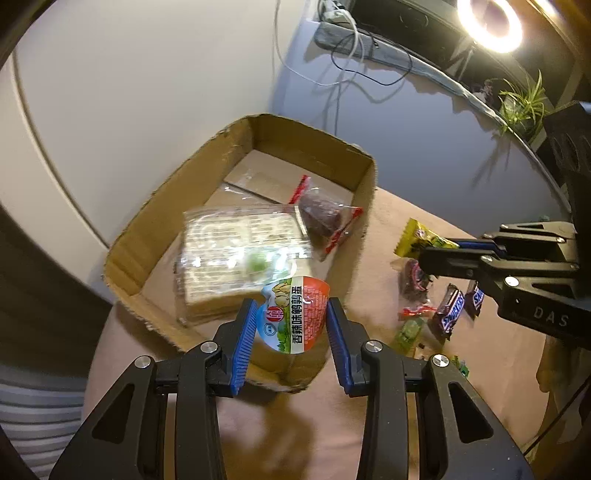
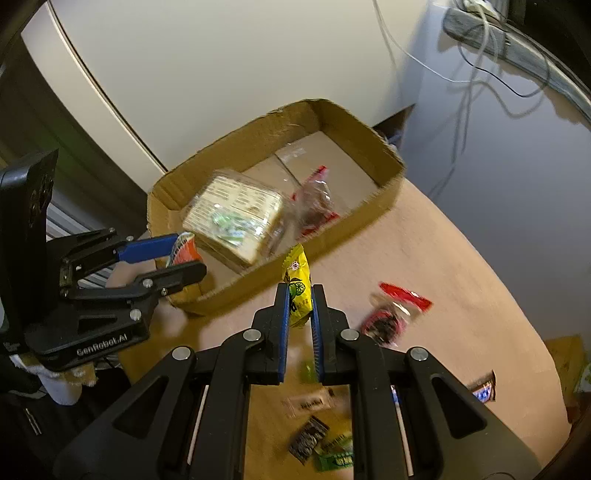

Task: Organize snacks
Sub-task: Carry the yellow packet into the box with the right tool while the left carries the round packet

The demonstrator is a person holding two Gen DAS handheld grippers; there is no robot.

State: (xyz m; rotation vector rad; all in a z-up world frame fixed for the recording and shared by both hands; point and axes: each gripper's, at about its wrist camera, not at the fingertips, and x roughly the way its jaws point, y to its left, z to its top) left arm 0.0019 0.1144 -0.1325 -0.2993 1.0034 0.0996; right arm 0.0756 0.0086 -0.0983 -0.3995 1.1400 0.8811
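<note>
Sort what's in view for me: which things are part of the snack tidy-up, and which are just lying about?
Job:
- left gripper holding egg pack
- right gripper holding yellow packet
- box with cracker pack and red-edged bag
- Snickers bars and red wrapper on the table

Lying about:
- cables
- plant
- ring lamp

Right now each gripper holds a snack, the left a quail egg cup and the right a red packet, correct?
Not quite. The right gripper is shut on a yellow packet, not a red one, as the right wrist view shows. The left gripper does hold the quail egg cup.
</note>
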